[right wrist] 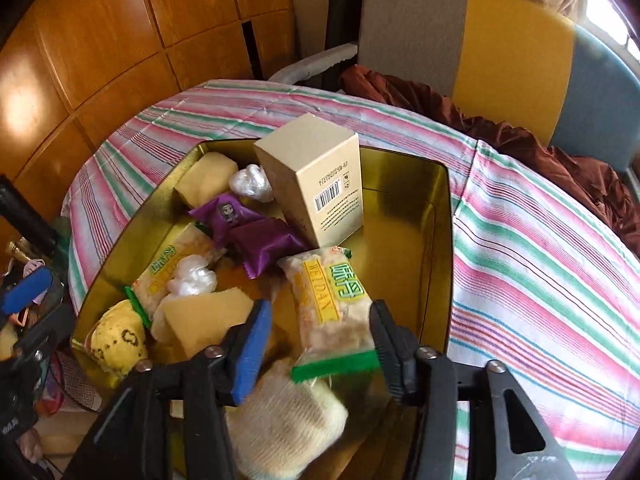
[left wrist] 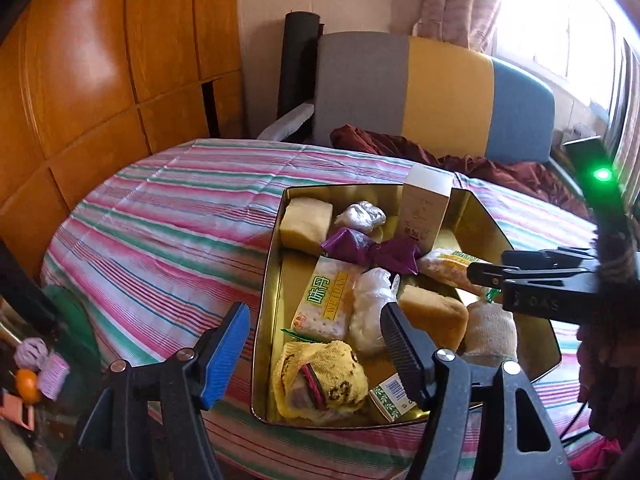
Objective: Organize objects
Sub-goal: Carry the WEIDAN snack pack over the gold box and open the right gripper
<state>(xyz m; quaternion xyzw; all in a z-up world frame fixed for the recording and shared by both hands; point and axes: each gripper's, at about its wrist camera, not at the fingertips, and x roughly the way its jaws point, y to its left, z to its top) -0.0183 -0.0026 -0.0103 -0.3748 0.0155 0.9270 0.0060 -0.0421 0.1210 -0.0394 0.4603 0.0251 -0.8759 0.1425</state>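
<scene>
A gold tin box (left wrist: 268, 300) (right wrist: 436, 248) sits on the striped tablecloth and holds several snacks: yellow sponges, purple packets (right wrist: 256, 236), cracker packets, a beige carton (right wrist: 316, 176), a yellow sock (left wrist: 320, 380). My left gripper (left wrist: 316, 344) is open and empty above the tin's near left wall. My right gripper (right wrist: 320, 340) is open above the tin; a cracker packet (right wrist: 328, 304) lies between its fingers, untouched by the blue pad. A cream sock (right wrist: 280, 424) lies below it. The right gripper (left wrist: 486, 276) also shows in the left wrist view.
A striped tablecloth (left wrist: 168, 216) covers the round table. A grey, yellow and blue chair (left wrist: 440, 92) with maroon cloth (left wrist: 472, 160) stands behind it. Wooden panels (left wrist: 80, 80) line the left wall. Clutter and an orange (left wrist: 26, 384) lie low on the left.
</scene>
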